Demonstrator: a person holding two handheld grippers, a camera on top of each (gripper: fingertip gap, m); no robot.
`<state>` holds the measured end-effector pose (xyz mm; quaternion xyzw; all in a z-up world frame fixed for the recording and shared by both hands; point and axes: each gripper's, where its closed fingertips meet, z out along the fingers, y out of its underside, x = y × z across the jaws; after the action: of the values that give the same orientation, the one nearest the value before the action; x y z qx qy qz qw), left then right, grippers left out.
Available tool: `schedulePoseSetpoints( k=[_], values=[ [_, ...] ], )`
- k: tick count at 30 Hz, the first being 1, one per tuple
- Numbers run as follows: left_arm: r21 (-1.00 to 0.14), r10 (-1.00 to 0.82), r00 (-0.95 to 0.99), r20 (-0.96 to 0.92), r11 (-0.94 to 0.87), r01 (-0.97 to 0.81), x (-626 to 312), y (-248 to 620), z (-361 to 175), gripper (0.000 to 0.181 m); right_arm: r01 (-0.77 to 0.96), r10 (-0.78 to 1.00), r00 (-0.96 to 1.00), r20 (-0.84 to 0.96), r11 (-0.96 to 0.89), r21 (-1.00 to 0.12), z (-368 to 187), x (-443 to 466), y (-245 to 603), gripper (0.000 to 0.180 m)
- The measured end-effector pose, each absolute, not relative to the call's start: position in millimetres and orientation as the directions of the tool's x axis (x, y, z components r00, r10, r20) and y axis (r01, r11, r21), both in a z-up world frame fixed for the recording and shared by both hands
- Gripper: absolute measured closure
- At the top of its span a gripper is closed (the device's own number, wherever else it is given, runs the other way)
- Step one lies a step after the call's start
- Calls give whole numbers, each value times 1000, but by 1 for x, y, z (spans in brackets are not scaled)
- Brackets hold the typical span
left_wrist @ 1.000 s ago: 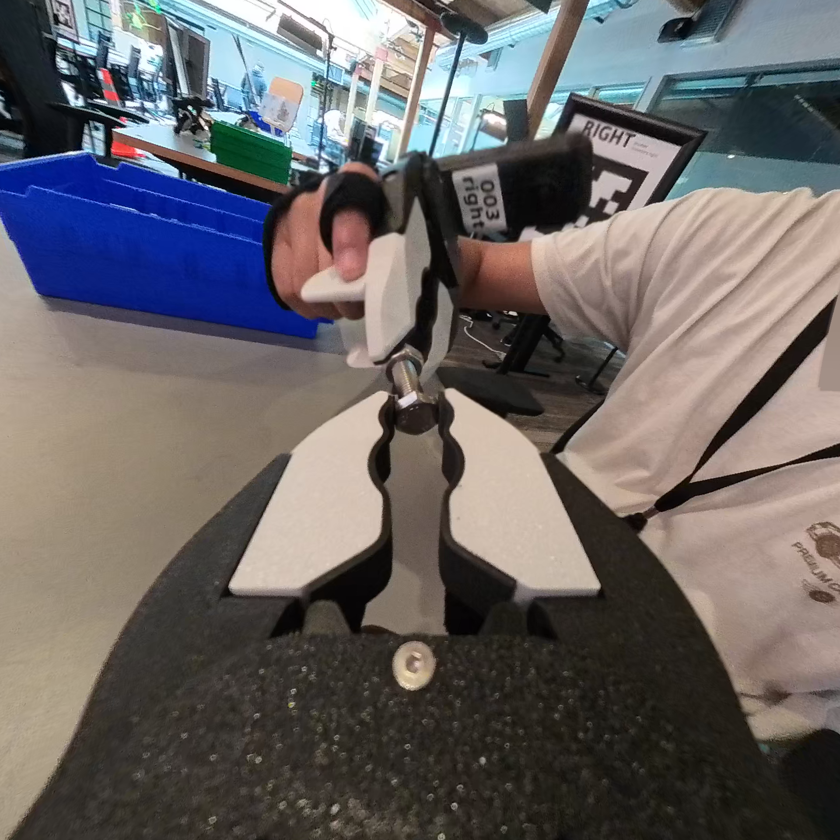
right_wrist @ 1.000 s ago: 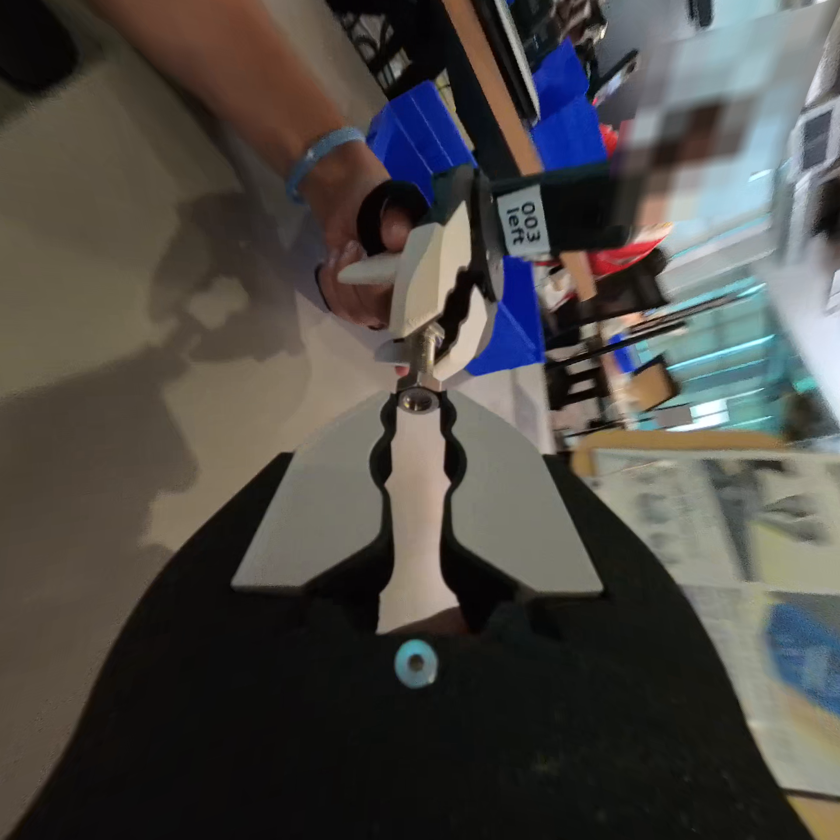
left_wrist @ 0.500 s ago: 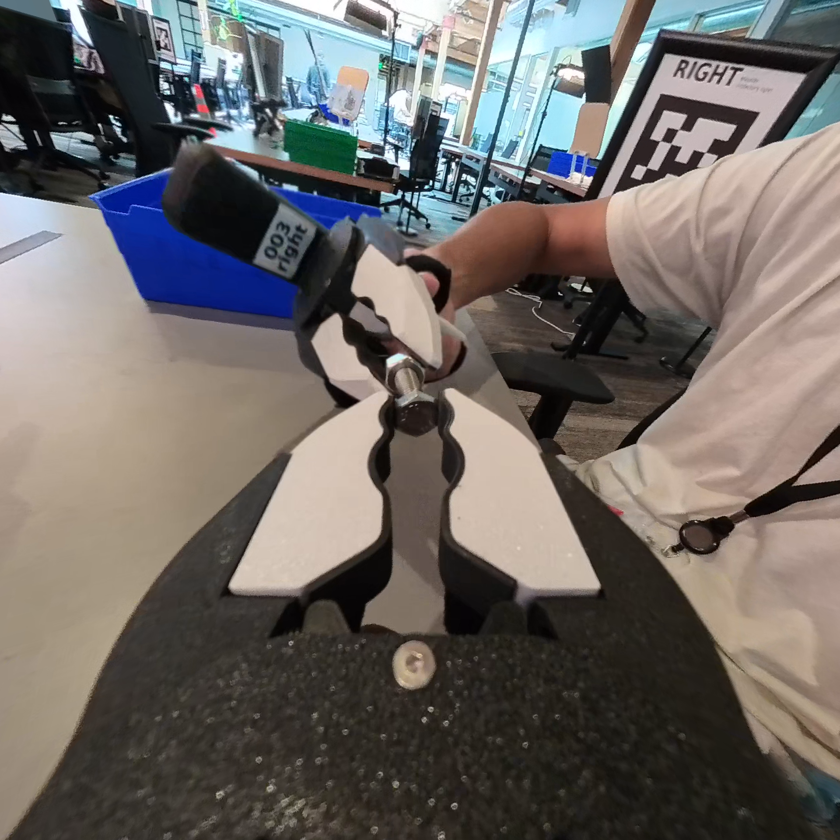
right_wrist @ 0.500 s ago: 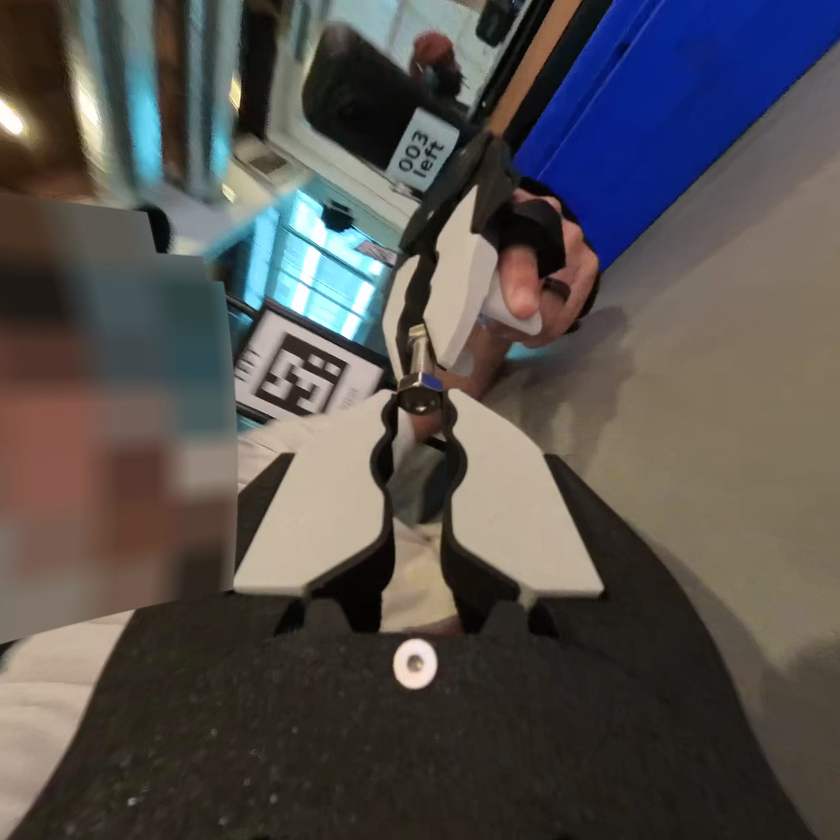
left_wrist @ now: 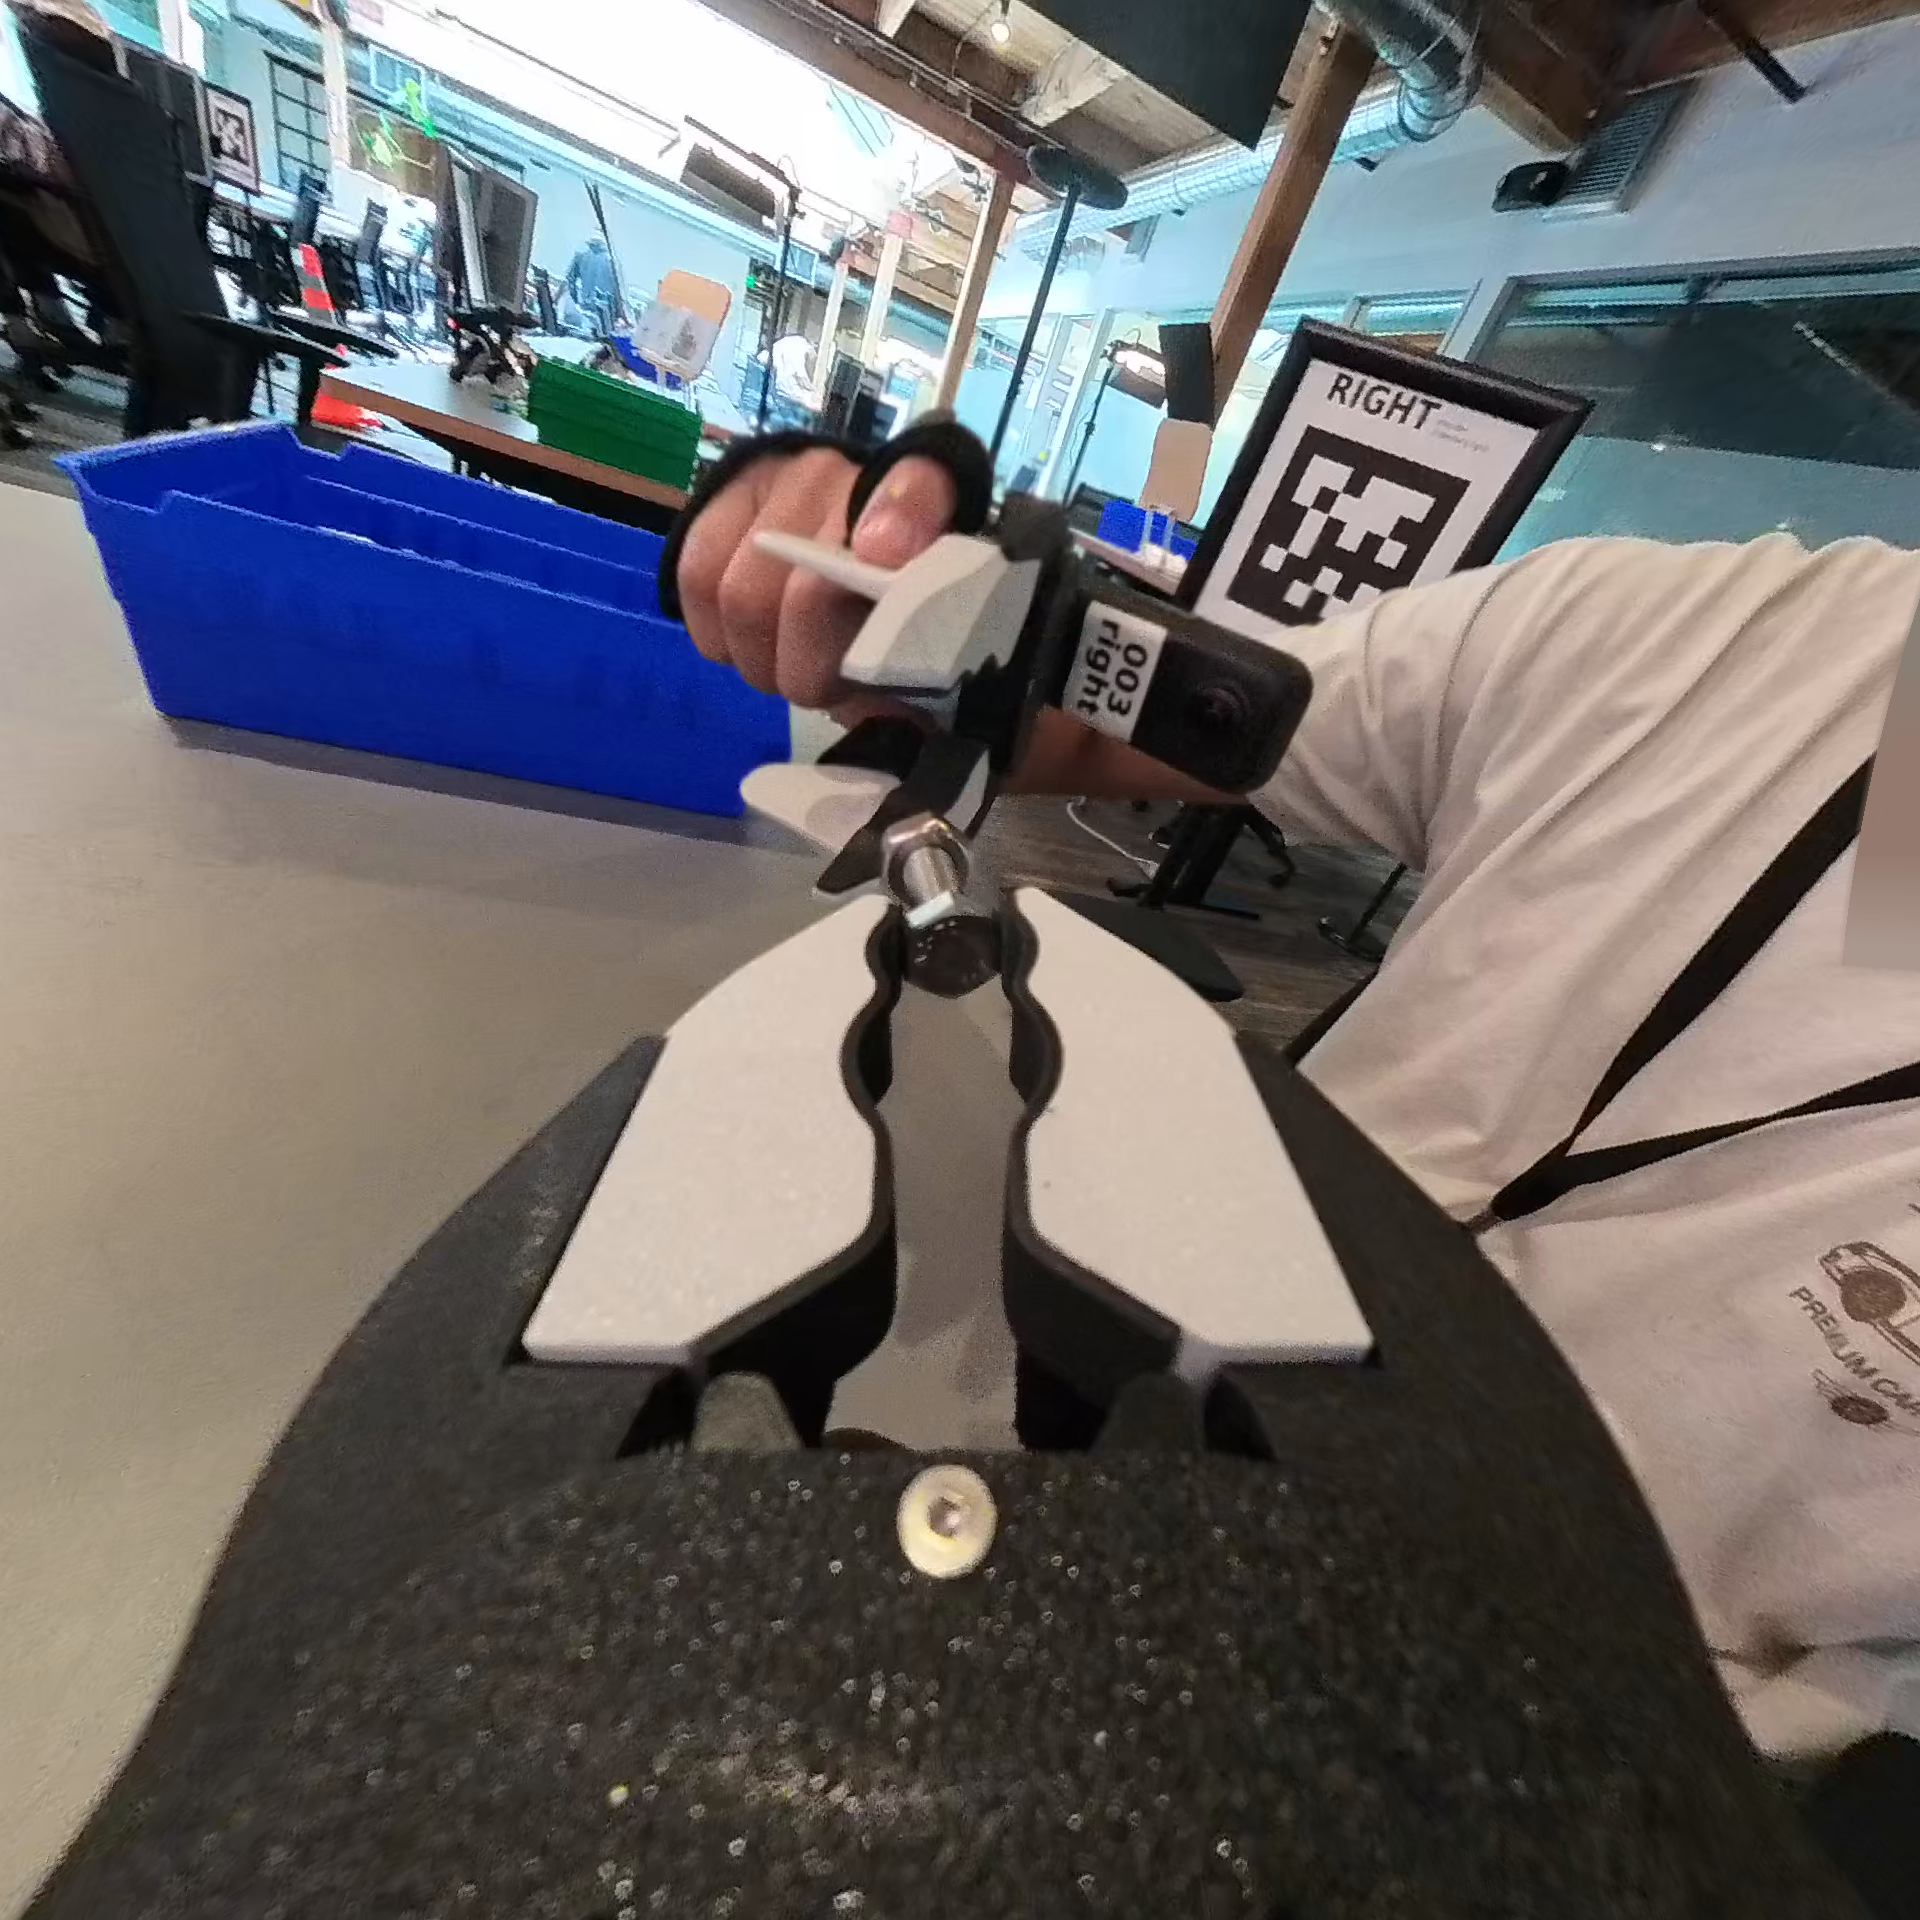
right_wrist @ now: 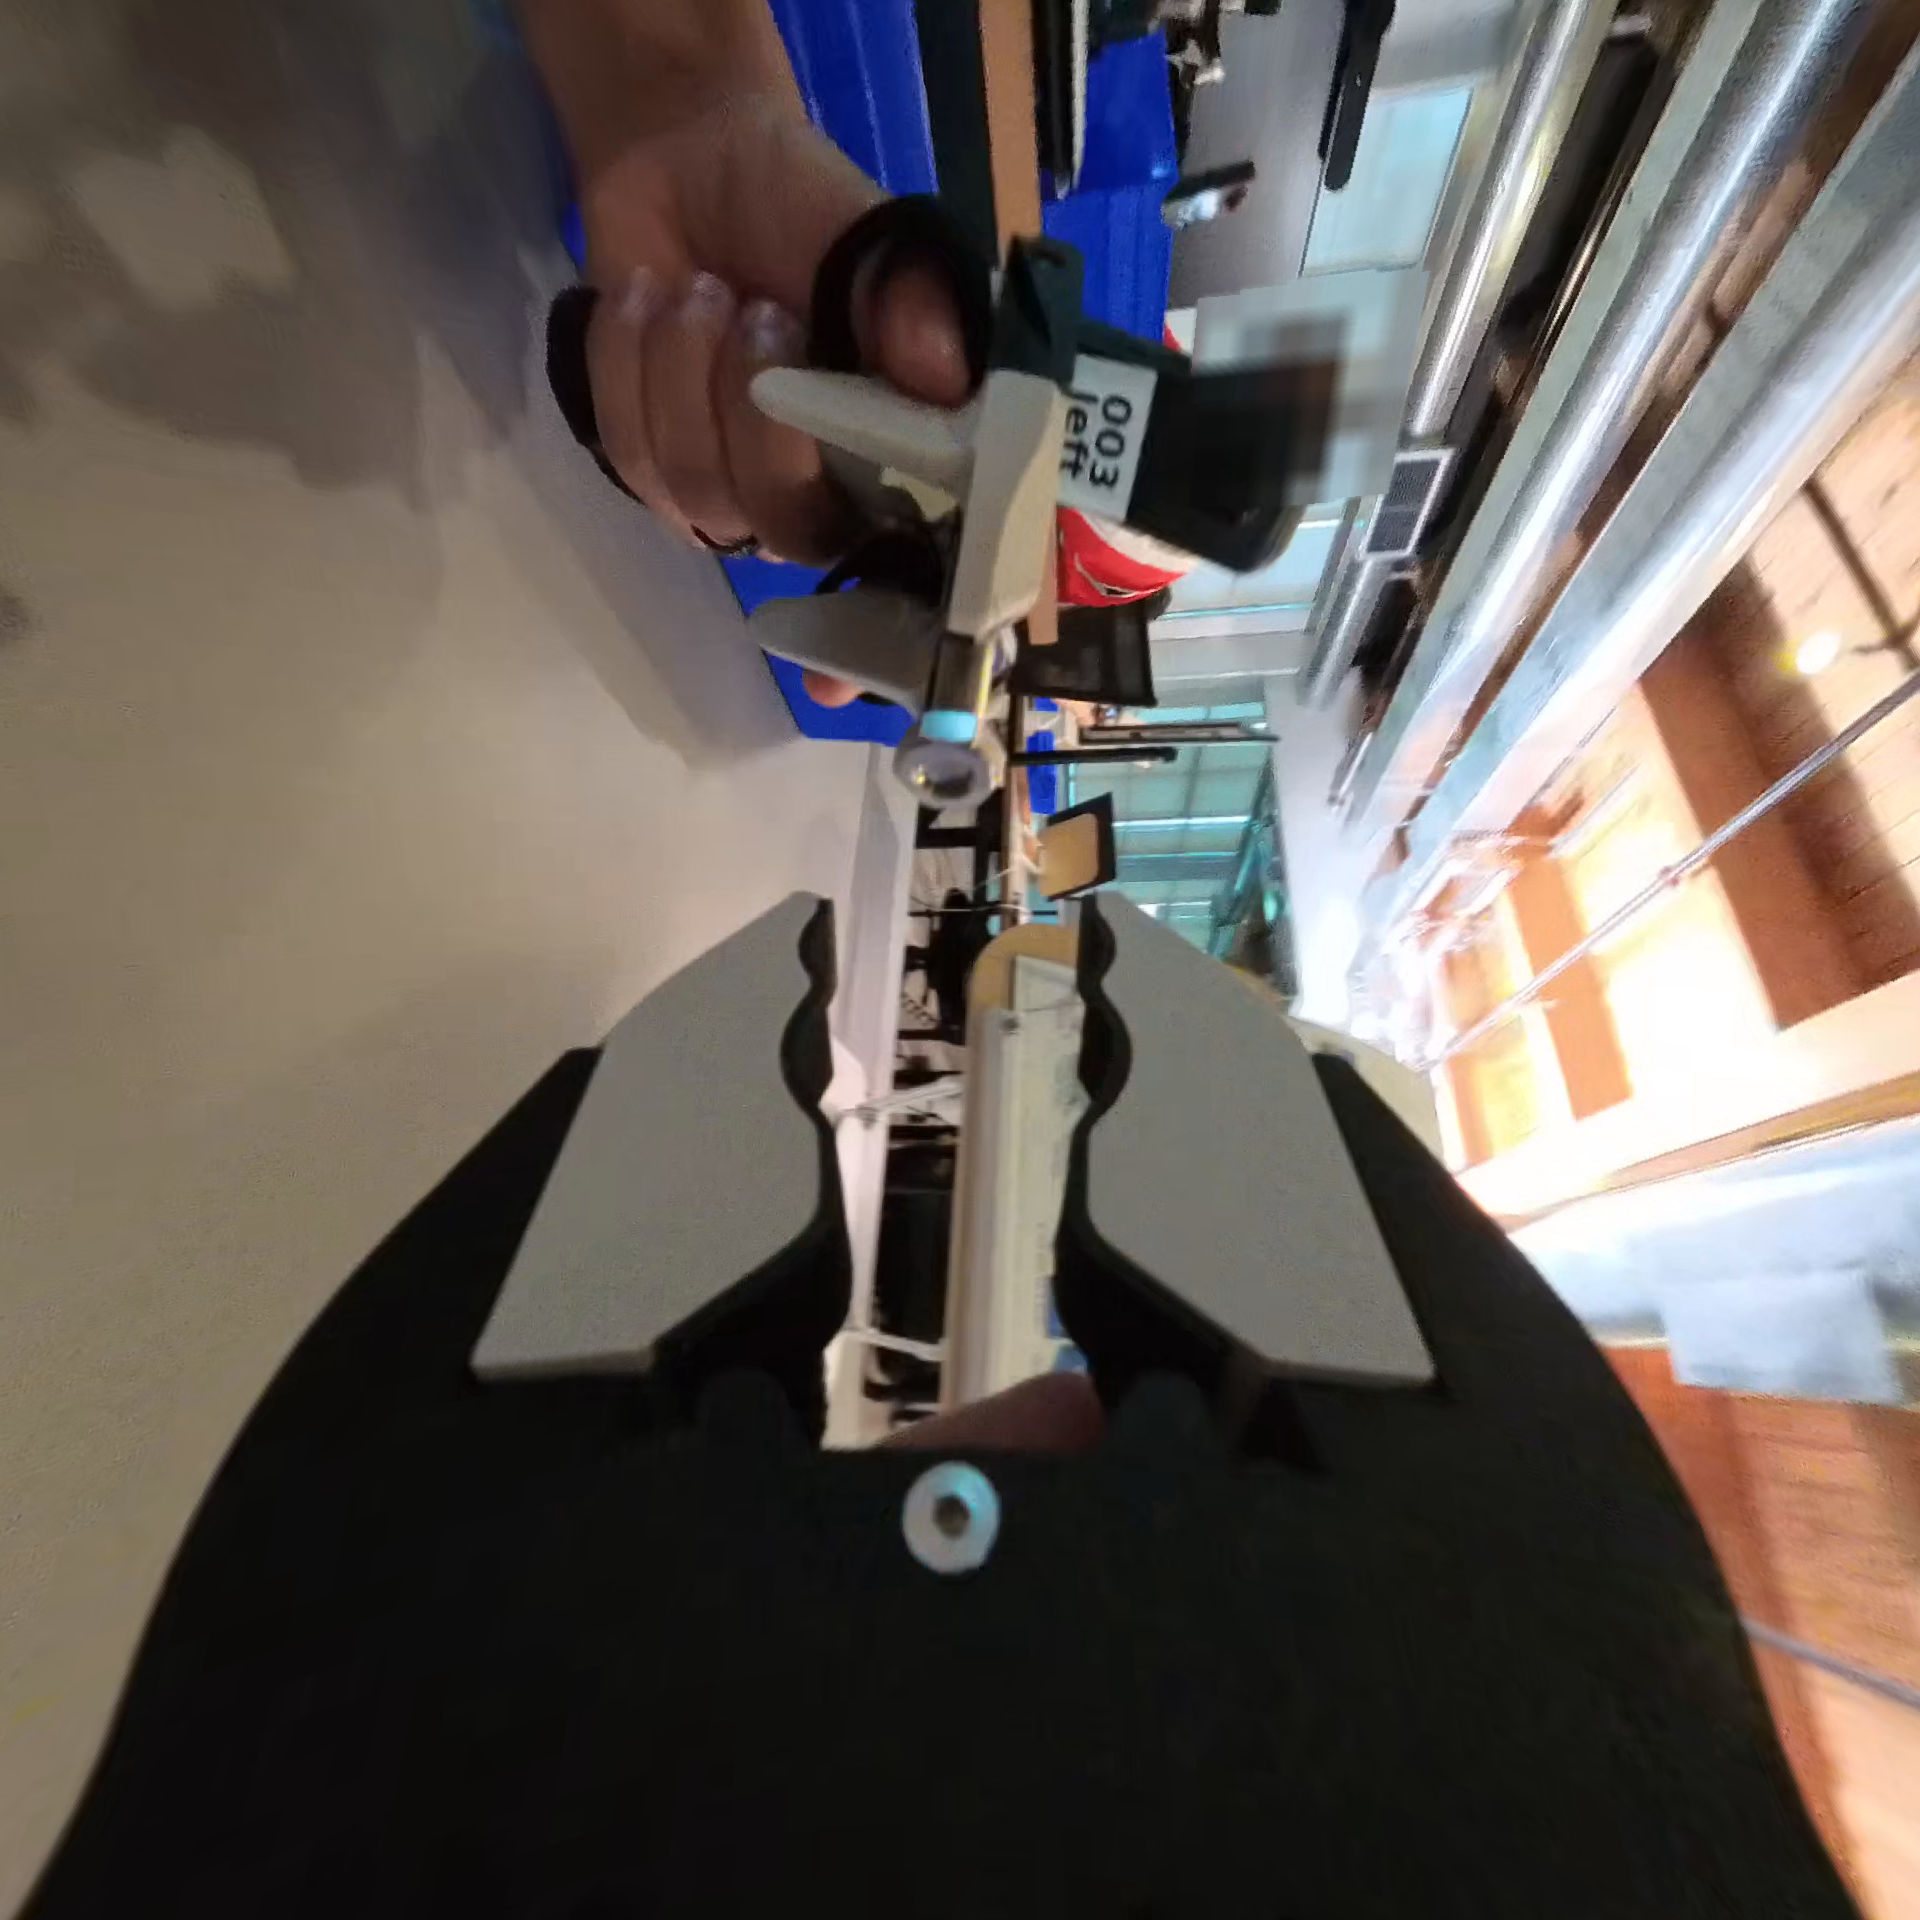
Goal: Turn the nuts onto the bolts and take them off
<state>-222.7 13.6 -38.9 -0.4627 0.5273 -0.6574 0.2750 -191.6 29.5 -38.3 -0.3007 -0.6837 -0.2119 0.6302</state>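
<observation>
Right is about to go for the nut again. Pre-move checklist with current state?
1. Left gripper shut on the bolt head: ok.
2. Nut on the bolt's far end: ok.
3. Right gripper open and empty: ok.
4. Right fingers around the nut: not ok; in the right wrist view it lies ahead of the tips, untouched.
5. Nut lined up with the finger gap: ok, roughly.
6. Thread engagement: cannot tell.

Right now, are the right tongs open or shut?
Open. The right wrist view shows the right tongs with a wide, empty gap; the nut sits ahead, on the bolt gripped by the left tongs.
</observation>
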Motion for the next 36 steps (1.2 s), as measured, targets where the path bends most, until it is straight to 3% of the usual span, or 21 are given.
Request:
schedulePoseSetpoints(
  k=[6,10,12,15,19,22,27,32,34,36],
  values=[
    [-946,-839,-436,325,-294,-139,-220,9,-41,164,638,37,-139,990,767,61,-42,-211,22,140],
    [-944,-836,-440,328,-309,-116,-222,10,-36,164,630,46,-113,993,775,35,-38,-219,23,160],
    [-946,-838,-442,318,-308,-97,-224,11,-32,164,629,170,-50,984,771,-101,-35,-221,22,160],
    [-961,-867,-415,276,-264,-89,-224,12,-31,164,601,506,51,861,673,-431,-37,-221,22,160],
    [-971,-895,-377,239,-222,-87,-223,14,-31,164,482,870,181,459,329,-812,-41,-222,20,160],
    [-976,-911,-350,218,-199,-88,-223,17,-33,164,357,979,203,32,-43,-933,-43,-223,18,160],
    [-981,-932,-308,189,-166,-99,-219,21,-38,164,197,870,146,-471,-492,-848,-41,-220,18,161],
    [-984,-943,-288,166,-142,-103,-218,23,-39,164,78,532,-4,-847,-844,-531,-38,-220,17,160],
    [-984,-939,-298,173,-150,-100,-219,22,-38,164,71,566,-33,-824,-821,-567,-39,-221,15,160],
    [-982,-934,-305,184,-166,-84,-220,22,-35,164,80,702,23,-712,-711,-699,-46,-222,14,135]
  ],
)
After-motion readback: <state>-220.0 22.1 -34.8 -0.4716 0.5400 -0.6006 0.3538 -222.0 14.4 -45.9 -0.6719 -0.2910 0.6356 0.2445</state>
